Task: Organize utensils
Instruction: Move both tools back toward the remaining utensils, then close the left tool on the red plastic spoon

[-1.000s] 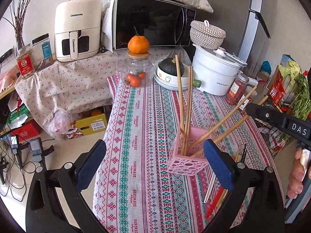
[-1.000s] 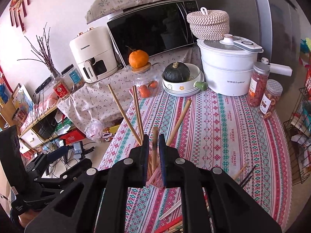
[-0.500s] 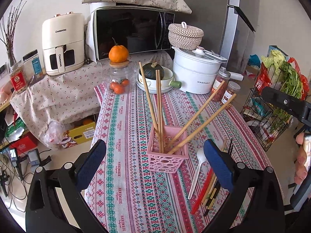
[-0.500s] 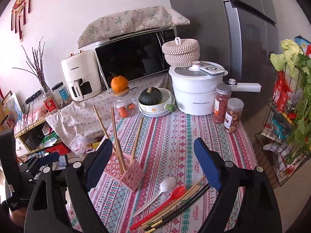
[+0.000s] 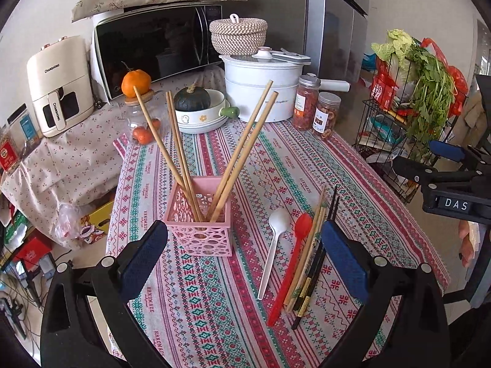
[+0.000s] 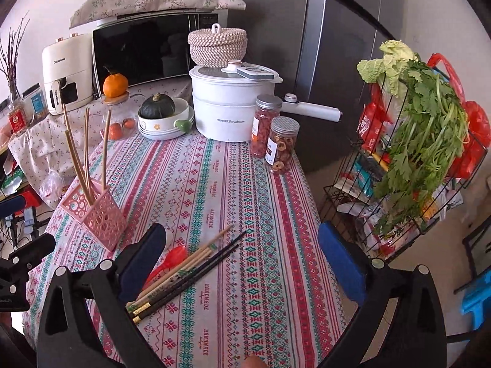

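now the wooden chopsticks (image 5: 196, 156) have been released into the pink holder (image 5: 199, 230); right gripper (image 6: 242, 263) withdrawn, fingers open; left gripper (image 5: 245, 257) fingers open, empty. loose utensils (image 6: 184, 273) remain on table (image 6: 245, 184).

Pink basket (image 5: 201, 228) holds five chopsticks (image 5: 242, 150) — left tool (image 5: 244, 260) gapes, empty.

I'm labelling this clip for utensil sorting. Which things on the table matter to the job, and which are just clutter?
Job:
pink holder with wooden chopsticks
white spoon
red spoon
loose chopsticks

Clutter:
white pot
two jars
squash in bowl
microwave
air fryer
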